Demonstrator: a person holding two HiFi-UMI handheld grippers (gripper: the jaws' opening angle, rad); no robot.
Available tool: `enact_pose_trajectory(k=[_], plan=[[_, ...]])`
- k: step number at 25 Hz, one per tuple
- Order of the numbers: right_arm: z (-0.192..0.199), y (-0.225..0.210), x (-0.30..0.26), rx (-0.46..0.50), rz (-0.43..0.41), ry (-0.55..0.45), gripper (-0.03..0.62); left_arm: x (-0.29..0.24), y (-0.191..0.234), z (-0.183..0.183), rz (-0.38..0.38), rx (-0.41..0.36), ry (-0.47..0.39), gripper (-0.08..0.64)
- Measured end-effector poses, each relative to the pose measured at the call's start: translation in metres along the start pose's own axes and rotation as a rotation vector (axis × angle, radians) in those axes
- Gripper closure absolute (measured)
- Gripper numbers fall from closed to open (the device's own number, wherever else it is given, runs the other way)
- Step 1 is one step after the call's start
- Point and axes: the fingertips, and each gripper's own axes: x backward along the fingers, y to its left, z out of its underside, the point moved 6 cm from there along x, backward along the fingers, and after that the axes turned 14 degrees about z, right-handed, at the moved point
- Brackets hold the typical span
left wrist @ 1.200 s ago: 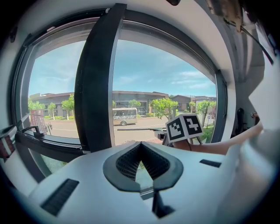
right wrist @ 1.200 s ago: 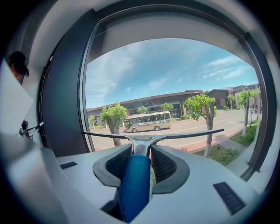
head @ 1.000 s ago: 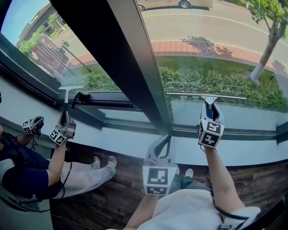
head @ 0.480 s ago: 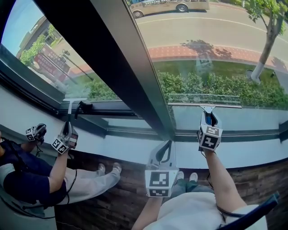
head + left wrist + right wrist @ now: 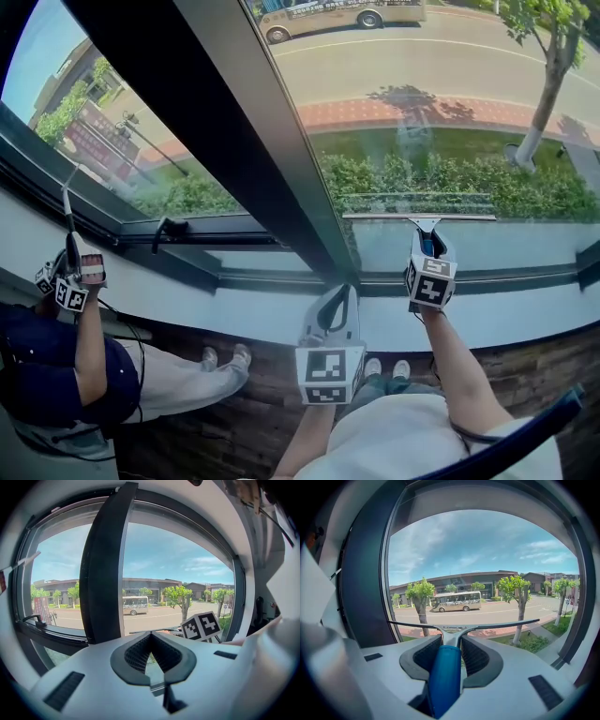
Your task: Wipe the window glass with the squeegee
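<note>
Two grippers face the window glass (image 5: 441, 112). At the foot of the dark mullion (image 5: 234, 141), the left gripper (image 5: 343, 298) has its ribbed black pads (image 5: 136, 653) pressed together on nothing. Further right, the right gripper (image 5: 429, 242) is clamped on the squeegee (image 5: 424, 225) by its smooth blue handle (image 5: 445, 677). Straight ahead of those jaws a metal neck forks into a thin blade (image 5: 375, 216), level and crosswise, low on the right pane, so the right hand looks placed for the stroke.

No legible text or numbers

The blue-handled squeegee (image 5: 419, 217) lies with its long thin blade level against the window glass (image 5: 441, 84) at 3 o'clock, handle pointing to 6 o'clock
</note>
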Motion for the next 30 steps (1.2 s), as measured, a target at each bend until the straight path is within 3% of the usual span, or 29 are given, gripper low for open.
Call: enact_pose_trajectory(k=[5, 10, 15, 20, 24, 30], plan=[[-0.04, -0.021, 0.046, -0.147, -0.062, -0.098, 0.456, -0.003, 0.001, -0.019, 0.006, -0.009, -0.038, 0.558], [-0.107, -0.048, 0.106, -0.213, -0.096, -0.336, 0.456, -0.007, 0.008, -0.052, 0.005, -0.061, -0.141, 0.558], [-0.179, -0.071, 0.175, -0.169, -0.106, -0.627, 0.456, -0.01, -0.004, -0.118, 0.079, -0.159, -0.337, 0.558], [-0.208, -0.082, 0.228, -0.06, -0.024, -0.839, 0.456, -0.008, -0.026, -0.167, 0.137, -0.199, -0.52, 0.558], [-0.221, -0.092, 0.245, -0.055, 0.002, -0.909, 0.456, -0.008, -0.045, -0.188, 0.176, -0.22, -0.578, 0.558], [-0.219, -0.094, 0.252, -0.028, 0.031, -0.931, 0.456, -0.01, -0.055, -0.188, 0.196, -0.221, -0.552, 0.558]])
